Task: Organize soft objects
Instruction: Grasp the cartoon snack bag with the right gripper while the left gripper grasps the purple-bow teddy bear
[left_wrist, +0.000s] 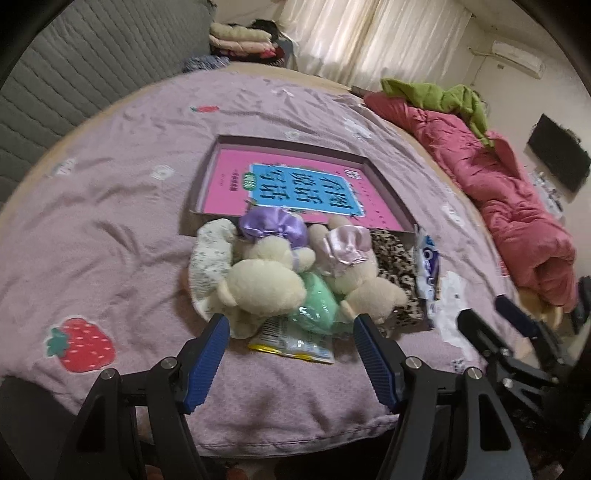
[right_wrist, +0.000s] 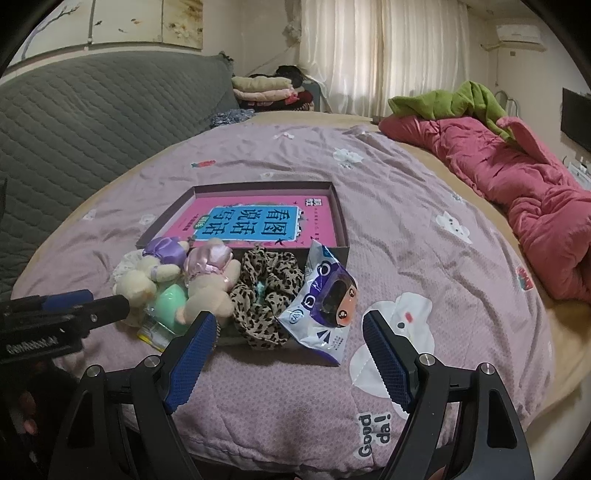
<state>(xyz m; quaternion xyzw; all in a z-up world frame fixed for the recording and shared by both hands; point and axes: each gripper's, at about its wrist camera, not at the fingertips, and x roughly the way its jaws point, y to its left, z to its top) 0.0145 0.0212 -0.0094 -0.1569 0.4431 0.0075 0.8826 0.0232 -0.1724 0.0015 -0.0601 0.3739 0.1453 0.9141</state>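
Two cream plush bears lie in a heap at the box's near end, one in a purple satin hat (left_wrist: 258, 284) (right_wrist: 138, 280), one in a pink hat (left_wrist: 369, 288) (right_wrist: 210, 291). A mint-green soft item (left_wrist: 317, 306) (right_wrist: 170, 299) sits between them. A white floral scrunchie (left_wrist: 210, 254) is on the left, a leopard-print scrunchie (left_wrist: 395, 266) (right_wrist: 266, 291) on the right. My left gripper (left_wrist: 290, 321) (right_wrist: 107, 298) is open just in front of the bears. My right gripper (right_wrist: 289, 316) (left_wrist: 480, 306) is open before the leopard scrunchie and a wipes packet (right_wrist: 325, 306), holding nothing.
A shallow box (left_wrist: 207, 173) (right_wrist: 341, 218) with a pink book lies behind the heap on the lilac bedspread (right_wrist: 388, 206). A yellow-edged packet (left_wrist: 291, 345) lies under the green item. A pink quilt (right_wrist: 517, 177) and a green cloth (right_wrist: 461, 99) fill the right side; a grey headboard (right_wrist: 92, 122) is on the left.
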